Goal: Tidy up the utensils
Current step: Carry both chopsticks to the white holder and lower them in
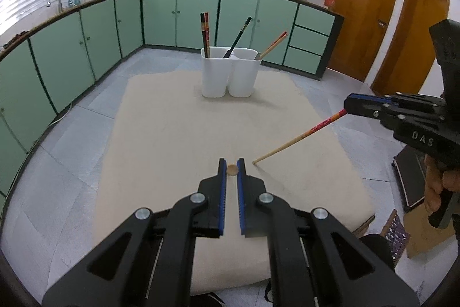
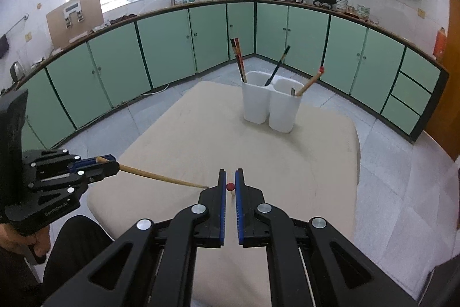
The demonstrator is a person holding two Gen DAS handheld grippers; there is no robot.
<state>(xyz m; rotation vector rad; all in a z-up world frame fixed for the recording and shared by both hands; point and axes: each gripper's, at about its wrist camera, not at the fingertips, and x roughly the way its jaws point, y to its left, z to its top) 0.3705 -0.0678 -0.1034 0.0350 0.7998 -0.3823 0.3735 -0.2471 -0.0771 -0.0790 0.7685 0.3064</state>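
Left tool (image 1: 231, 166), low centre of the left view, is clamped on a plain chopstick seen end-on (image 1: 231, 170). At right, the right tool (image 1: 349, 107) pinches a red-patterned chopstick (image 1: 299, 137) whose tip rests on the desk (image 1: 161, 134); dragging could lever it loose.

Right view: the grip sits at the red end (image 2: 229, 186), so the stick may swivel. Holder (image 2: 270, 105), upper centre, is narrow and could tip if struck.
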